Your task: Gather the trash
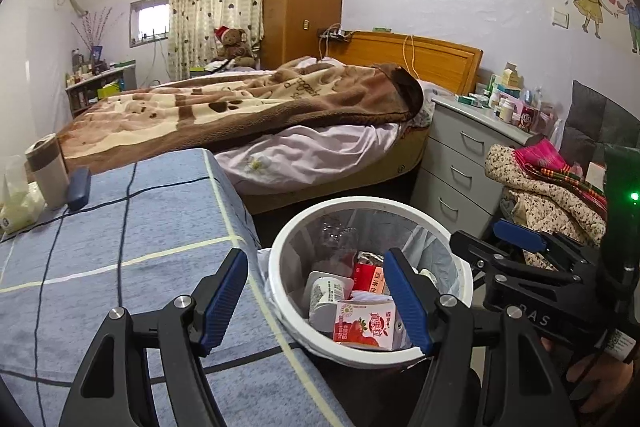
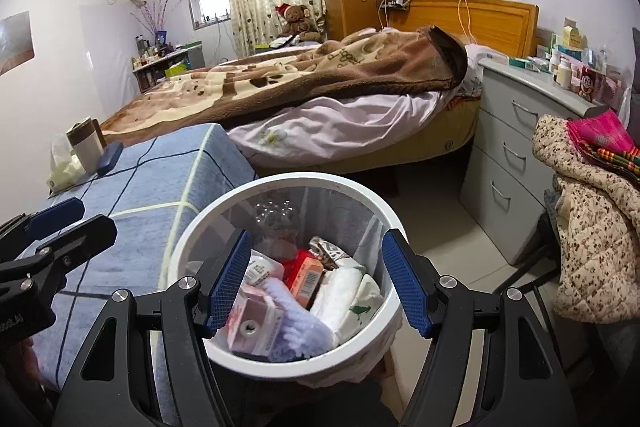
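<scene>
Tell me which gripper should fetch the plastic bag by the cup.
Left. The left gripper, open and empty, sits over the blue-covered table holding the plastic bag; the right gripper hangs over the trash bin.

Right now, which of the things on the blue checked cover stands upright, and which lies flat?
The beige cup with the brown band stands upright. The dark blue case beside it lies flat, and the soft whitish bag on the cup's other side slumps.
</scene>
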A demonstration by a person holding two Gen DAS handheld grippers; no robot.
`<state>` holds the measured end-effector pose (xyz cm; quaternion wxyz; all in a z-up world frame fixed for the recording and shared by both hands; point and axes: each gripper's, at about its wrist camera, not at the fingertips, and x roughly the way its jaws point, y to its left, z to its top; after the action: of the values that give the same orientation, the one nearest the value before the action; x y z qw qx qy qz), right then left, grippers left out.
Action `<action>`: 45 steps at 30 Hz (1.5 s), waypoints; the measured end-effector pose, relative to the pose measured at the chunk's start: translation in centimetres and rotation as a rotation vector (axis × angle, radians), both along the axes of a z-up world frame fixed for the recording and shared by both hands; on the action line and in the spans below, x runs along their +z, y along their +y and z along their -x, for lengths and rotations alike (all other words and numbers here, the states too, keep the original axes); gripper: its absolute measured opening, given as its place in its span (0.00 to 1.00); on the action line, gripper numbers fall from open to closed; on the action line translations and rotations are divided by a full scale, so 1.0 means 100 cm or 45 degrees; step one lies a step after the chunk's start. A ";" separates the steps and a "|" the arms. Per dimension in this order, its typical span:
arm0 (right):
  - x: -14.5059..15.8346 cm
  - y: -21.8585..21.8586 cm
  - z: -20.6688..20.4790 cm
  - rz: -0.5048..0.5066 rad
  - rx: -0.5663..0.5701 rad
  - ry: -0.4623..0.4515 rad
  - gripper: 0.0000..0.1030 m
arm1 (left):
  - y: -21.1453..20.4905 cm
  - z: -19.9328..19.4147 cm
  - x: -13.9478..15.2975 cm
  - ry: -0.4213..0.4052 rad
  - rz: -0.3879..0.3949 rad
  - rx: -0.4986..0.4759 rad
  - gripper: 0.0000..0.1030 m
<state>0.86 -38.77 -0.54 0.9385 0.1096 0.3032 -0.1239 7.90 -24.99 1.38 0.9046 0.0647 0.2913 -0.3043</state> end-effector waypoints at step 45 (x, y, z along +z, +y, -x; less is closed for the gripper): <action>0.006 0.071 0.056 0.054 0.074 -0.235 0.68 | 0.098 0.078 0.003 -0.199 -0.019 0.314 0.68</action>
<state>-4.79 -31.67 0.04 0.9678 0.0919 0.2157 -0.0923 0.12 -15.19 1.69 0.9545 0.0585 0.2281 -0.1827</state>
